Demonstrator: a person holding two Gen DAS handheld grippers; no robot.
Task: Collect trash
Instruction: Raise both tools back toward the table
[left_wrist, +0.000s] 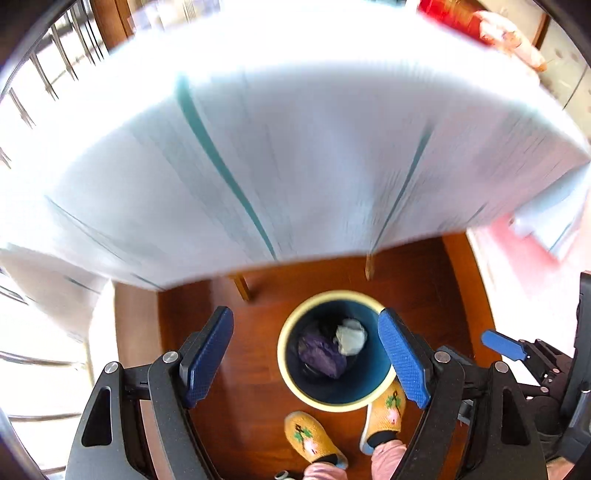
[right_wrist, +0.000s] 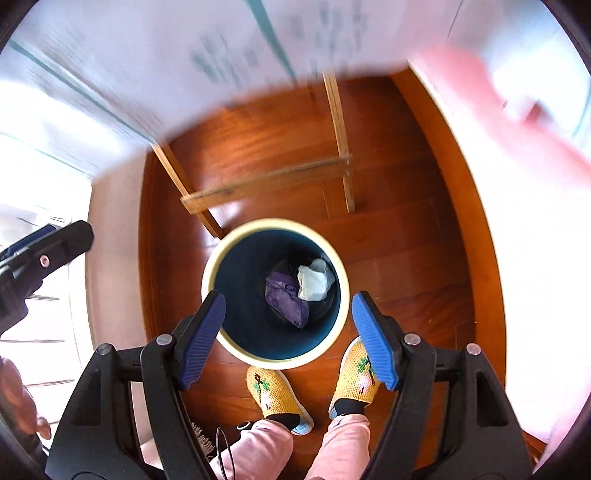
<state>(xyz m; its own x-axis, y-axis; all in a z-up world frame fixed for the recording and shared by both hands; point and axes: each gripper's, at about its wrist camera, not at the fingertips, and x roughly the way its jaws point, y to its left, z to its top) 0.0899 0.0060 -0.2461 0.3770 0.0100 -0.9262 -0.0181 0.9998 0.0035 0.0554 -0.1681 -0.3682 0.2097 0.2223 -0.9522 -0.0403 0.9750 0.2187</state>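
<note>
Both grippers hang over a round waste bin (right_wrist: 275, 293) with a cream rim and dark blue inside, standing on the wooden floor (right_wrist: 399, 229) just in front of the person's yellow knitted slippers (right_wrist: 275, 393). The left gripper (left_wrist: 306, 354) has its jaws spread wide with nothing between the blue pads; the right gripper (right_wrist: 288, 338) is likewise released and empty.

Progress: two pieces of trash lie at the bottom of the bin, a crumpled white wad (right_wrist: 316, 278) touching a purple crumpled bag or wrapper (right_wrist: 286, 295). That part of the collection appears done. Whether more trash remains cannot be judged.

Visibility: the cloth-covered table (left_wrist: 295, 147) above the bin is heavily motion-blurred, so nothing on its top can be made out. A dark item beneath the two pieces cannot be identified.
</note>
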